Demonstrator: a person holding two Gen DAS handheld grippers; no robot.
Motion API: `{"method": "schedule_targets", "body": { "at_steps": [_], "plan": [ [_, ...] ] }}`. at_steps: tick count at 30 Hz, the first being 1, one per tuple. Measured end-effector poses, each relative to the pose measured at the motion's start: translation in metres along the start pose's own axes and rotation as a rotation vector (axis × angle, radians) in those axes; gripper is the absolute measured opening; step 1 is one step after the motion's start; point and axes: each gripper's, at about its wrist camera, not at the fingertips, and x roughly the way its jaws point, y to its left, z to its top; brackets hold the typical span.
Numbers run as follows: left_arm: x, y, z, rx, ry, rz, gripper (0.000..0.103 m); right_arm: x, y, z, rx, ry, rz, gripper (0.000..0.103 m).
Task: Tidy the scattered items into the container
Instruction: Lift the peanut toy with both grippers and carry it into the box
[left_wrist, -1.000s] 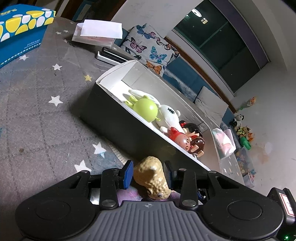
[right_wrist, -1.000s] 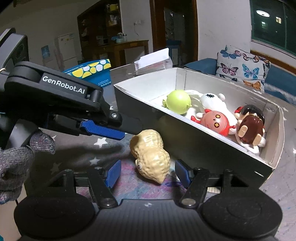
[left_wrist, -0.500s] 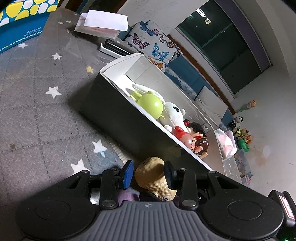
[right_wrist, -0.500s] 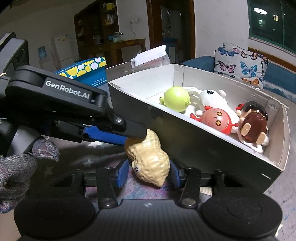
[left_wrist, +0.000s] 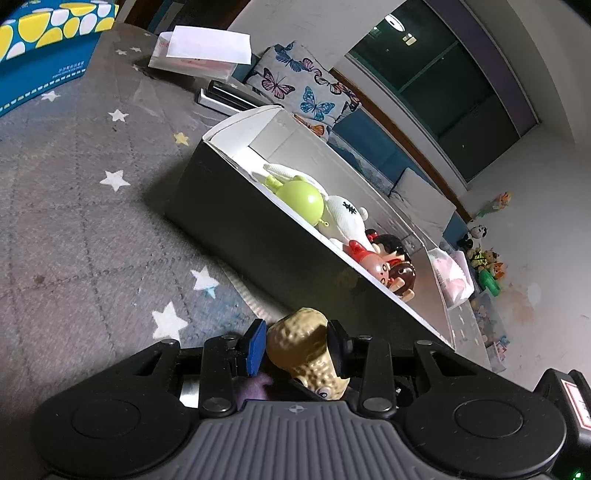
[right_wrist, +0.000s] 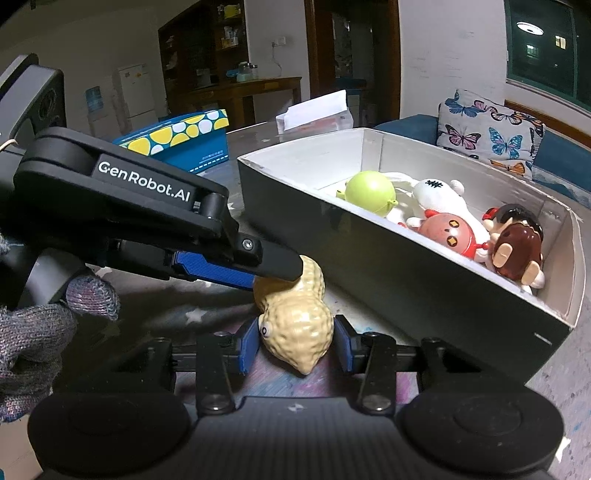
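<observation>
- I am clamping the tan, bumpy peanut-shaped toy with googly eyes (right_wrist: 295, 332) with both tools at once: my right fingers (right_wrist: 291, 345) are closed on its lower, eyed lobe, the blue pads pressing on either side.
- My left fingers (left_wrist: 297, 345) are gripping the other lobe; in the right wrist view one left finger (right_wrist: 273, 264) is lying across the top of that lobe.
- The peanut toy is sitting low, just beside the dark outer wall of the long cardboard box with the white inside (right_wrist: 424, 273), and over the grey star-patterned counter (left_wrist: 74, 229); I cannot tell whether it is touching the cloth.
- To do this step well, I am judging that one grip should let go before the lift, so the two tools are not pulling against each other on a hard, rounded shell that could squirt out.
- The remaining grip should be squeezing across the lobe's widest part, then rising above the box rim before travelling in, since the wall is close and could catch the toy.
- The box is already carrying a lime-green round toy (right_wrist: 371, 192), a white plush figure (right_wrist: 443, 199), a red round-faced doll (right_wrist: 448, 232) and a brown glossy figure (right_wrist: 517, 251).
- The near left end of the box floor is looking bare, so I am judging that as the easiest spot to drop into.
</observation>
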Motion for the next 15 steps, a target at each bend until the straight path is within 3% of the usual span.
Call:
{"method": "schedule_targets", "body": {
  "at_steps": [15],
  "plan": [
    [-0.024, 0.001, -0.012, 0.023, -0.02, 0.018, 0.038, -0.014, 0.017, -0.01, -0.039, 0.018, 0.032, 0.043]
  ]
}}
